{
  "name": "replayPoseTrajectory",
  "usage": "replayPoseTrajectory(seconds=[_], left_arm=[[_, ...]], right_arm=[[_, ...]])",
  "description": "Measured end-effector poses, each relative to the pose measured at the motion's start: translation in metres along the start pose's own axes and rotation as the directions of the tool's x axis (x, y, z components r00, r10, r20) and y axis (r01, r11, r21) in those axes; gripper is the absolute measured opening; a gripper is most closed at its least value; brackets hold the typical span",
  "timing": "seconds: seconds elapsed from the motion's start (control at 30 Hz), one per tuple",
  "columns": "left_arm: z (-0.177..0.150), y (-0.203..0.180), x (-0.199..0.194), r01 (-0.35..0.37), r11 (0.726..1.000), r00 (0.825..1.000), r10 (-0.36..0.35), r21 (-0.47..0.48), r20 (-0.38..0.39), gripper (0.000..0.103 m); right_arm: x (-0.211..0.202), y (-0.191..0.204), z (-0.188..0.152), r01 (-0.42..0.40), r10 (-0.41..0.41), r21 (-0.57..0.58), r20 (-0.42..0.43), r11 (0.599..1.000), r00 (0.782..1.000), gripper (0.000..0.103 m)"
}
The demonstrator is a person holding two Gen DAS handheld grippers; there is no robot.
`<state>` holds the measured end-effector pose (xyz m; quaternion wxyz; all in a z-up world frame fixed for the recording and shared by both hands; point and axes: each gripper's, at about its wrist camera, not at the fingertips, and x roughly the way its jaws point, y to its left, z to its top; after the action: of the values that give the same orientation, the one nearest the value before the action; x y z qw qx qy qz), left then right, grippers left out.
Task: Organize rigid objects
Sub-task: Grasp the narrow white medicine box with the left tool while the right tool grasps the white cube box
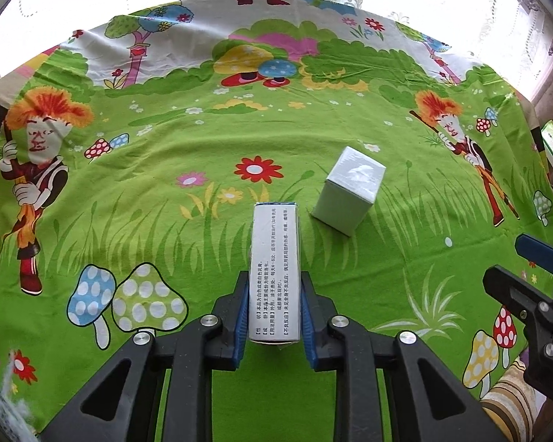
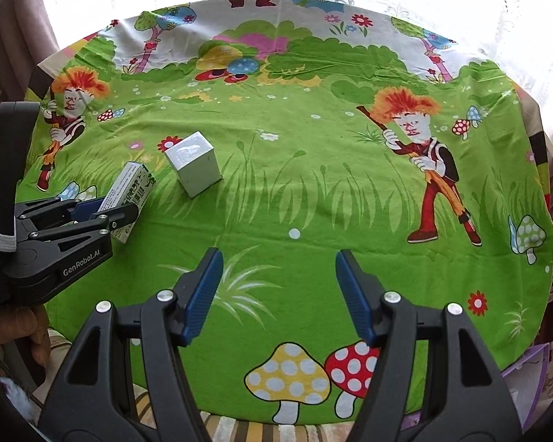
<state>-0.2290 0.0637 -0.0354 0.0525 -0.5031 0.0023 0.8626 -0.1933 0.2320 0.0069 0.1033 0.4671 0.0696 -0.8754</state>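
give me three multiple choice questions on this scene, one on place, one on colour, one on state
1. Where does the white cube box stand relative to the printed medicine carton, seen from the left wrist?
A. ahead and right
B. behind it
C. stacked on it

2. What colour are the finger pads?
A. red
B. blue
C. yellow

3. What state are the right tongs in?
A. shut on the cube
B. shut on nothing
C. open

A: the cube stands apart on the tablecloth, farther and right.
B: blue ribbed pads show.
C: nothing between them, while the left tongs clamp the carton.

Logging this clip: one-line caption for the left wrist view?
Left tool shut on a long printed carton, above a green cartoon tablecloth, white box ahead-right.
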Motion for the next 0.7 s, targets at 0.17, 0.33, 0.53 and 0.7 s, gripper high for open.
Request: replayPoseTrajectory(seconds=[0.17, 0.33, 0.53, 0.7], left_arm=[[0.002, 0.012, -0.002, -0.037, 0.999, 0.999, 0.038, -0.030, 0.021, 0.025], [0.003, 0.020, -0.001, -0.043, 0.998, 0.999, 0.044, -0.055, 0.021, 0.025], [0.002, 0.023, 0.001, -0.043, 0.997, 0.999, 0.045, -0.066, 0.018, 0.025], [0.002, 0.025, 0.002, -0.043, 0.996, 0.999, 0.045, -0.078, 0.015, 0.025]], right_arm=[[0.020, 0.023, 0.025, -0.047, 0.050, -0.084, 0.030, 0.995, 0.998, 0.067], [0.040, 0.043, 0.045, -0.107, 0.114, -0.183, 0.031, 0.977, 0.993, 0.067], [0.063, 0.055, 0.057, -0.165, 0.169, -0.233, -0.003, 0.958, 0.986, 0.067], [0.079, 0.058, 0.061, -0.199, 0.199, -0.218, -0.024, 0.955, 0.980, 0.067]])
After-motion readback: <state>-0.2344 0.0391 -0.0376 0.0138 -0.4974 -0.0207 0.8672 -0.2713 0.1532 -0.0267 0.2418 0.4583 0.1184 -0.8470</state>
